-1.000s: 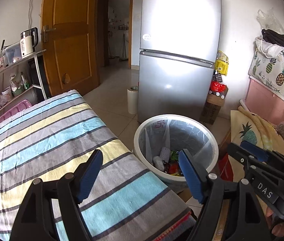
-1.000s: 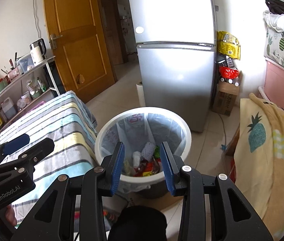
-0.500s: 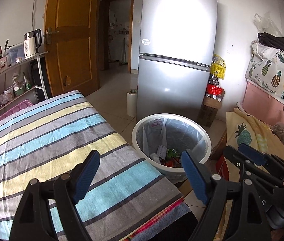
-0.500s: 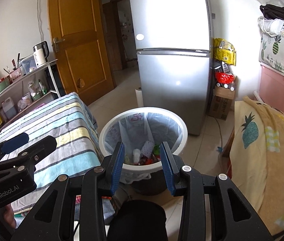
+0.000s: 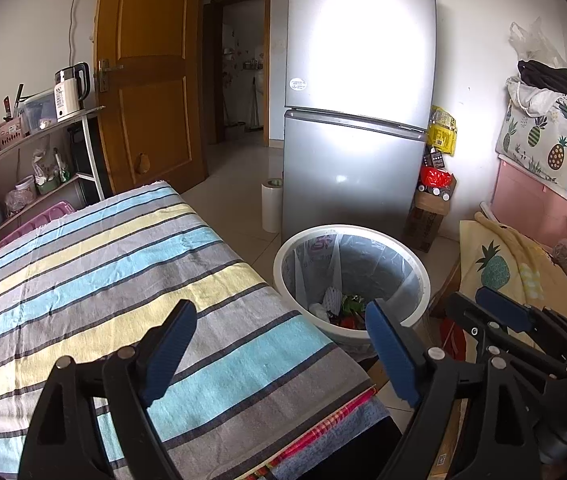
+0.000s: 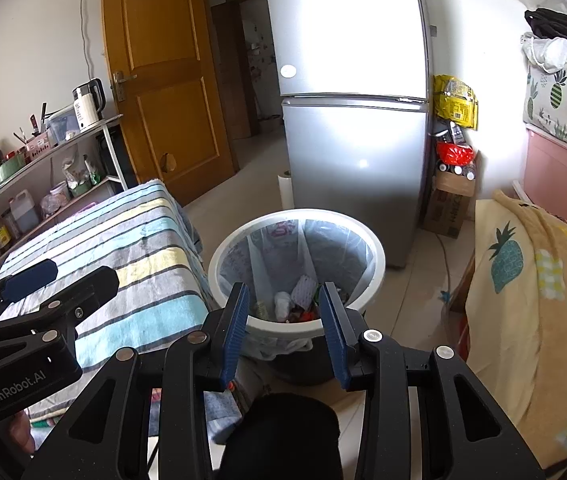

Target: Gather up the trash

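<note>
While both grippers have drawn back and upward over the last second, the room opens out around them and the bin sits lower and farther off in each view. Nearest the left wrist camera, the left gripper (image 5: 281, 344) hovers over the near right corner of the striped cloth (image 5: 95, 280) that covers the table, its blue pads (image 5: 167, 354) spread wide with nothing between them. Just to its right, the right gripper (image 6: 283, 320) hangs in front of the bin's near rim, its pads held at a narrower gap, also empty. Below it a dark rounded shape fills the bottom edge of the right wrist view; what it is cannot be told. Beyond the fingertips stands the white bin (image 6: 375, 248), lined with a clear bag (image 6: 343, 248) and set on the floor just beside the table's right edge. At its bottom lies the trash (image 6: 299, 300): crumpled white paper, a patterned wrapper, and red and green scraps. No loose rubbish shows on the cloth, which suggests that collecting is finished or close to it and that the retreat marks the end of a drop. Behind the bin rise a silver fridge (image 5: 357, 128) and a cardboard box (image 5: 429, 216) at its right side. Farther left, a shelf (image 5: 31, 136) carries a kettle (image 5: 71, 90) beside the wooden door (image 5: 151, 80).
</note>
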### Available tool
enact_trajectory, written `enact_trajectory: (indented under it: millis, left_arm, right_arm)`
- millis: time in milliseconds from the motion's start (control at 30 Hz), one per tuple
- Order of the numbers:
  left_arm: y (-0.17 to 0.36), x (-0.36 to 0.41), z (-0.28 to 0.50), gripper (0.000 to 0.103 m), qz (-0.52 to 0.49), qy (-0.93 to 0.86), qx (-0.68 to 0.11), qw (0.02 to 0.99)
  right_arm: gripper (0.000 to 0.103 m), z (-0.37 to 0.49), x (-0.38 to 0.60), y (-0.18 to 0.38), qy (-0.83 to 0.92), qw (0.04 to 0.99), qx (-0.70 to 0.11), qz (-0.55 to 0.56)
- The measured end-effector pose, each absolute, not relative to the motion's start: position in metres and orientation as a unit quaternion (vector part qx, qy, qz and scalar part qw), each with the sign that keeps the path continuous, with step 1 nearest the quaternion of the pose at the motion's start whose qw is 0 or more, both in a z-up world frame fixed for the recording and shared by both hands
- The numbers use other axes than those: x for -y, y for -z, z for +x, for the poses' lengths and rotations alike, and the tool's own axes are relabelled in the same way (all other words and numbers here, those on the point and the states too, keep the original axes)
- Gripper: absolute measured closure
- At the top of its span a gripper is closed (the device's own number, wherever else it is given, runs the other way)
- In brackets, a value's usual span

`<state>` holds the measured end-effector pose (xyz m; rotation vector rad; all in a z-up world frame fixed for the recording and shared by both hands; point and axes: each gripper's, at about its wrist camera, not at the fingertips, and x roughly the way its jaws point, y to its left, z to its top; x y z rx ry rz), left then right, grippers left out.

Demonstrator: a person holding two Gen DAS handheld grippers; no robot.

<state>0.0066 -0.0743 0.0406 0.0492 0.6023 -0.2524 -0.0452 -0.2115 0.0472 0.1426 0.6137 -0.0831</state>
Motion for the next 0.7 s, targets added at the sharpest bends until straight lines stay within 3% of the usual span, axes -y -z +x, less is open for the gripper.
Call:
enact_trajectory:
  millis: [700]
  left_arm:
    - [-0.0407,0.0757,0.0053,0.015,0.026,0.123,-0.298,0.946]
  right_arm:
    - [0.065,-0.0455,0.2109,-0.0470,0.039,0.950,-0.302,0.071]
